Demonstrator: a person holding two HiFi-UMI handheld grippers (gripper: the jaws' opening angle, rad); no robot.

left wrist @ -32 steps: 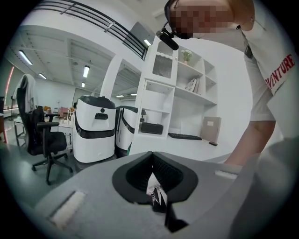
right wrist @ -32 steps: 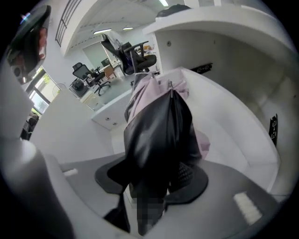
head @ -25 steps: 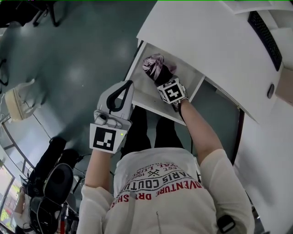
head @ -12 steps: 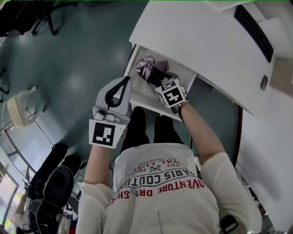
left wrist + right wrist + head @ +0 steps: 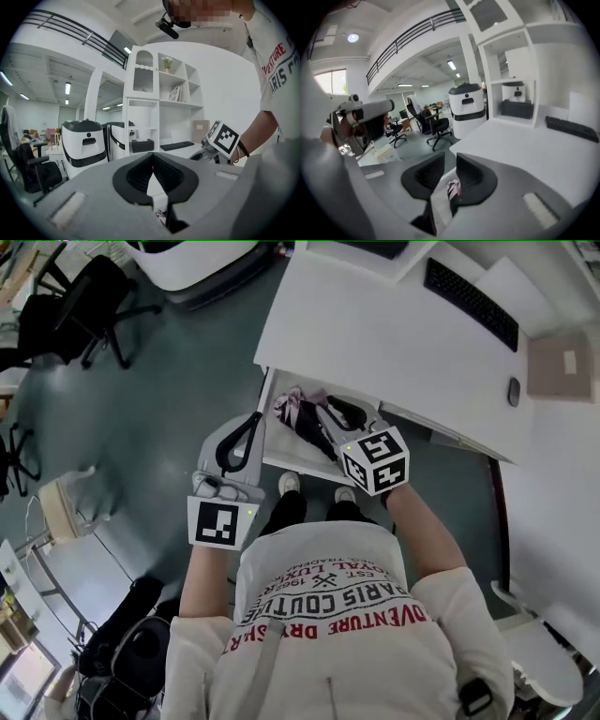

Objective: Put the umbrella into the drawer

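in the open white drawer (image 5: 291, 463) under the white desk (image 5: 375, 334), the folded pink-and-black umbrella (image 5: 302, 416) is shown lying just below and ahead of the nearer right gripper (image 5: 450, 161), whose empty jaws are closing to a narrow gap; the left gripper (image 5: 153, 157) is held closed, empty.

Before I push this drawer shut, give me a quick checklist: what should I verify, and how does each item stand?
1. Umbrella lies inside the drawer: ok.
2. Right gripper is off the umbrella: ok. Its jaws are closing with nothing between them, and the umbrella shows below the gap.
3. Left gripper is empty: ok, jaws together on nothing.
4. Umbrella's near end sits below the drawer's front rim: cannot tell. The right gripper hides that end in the head view.
5. Drawer is shut: not ok. It stands open under the desk.
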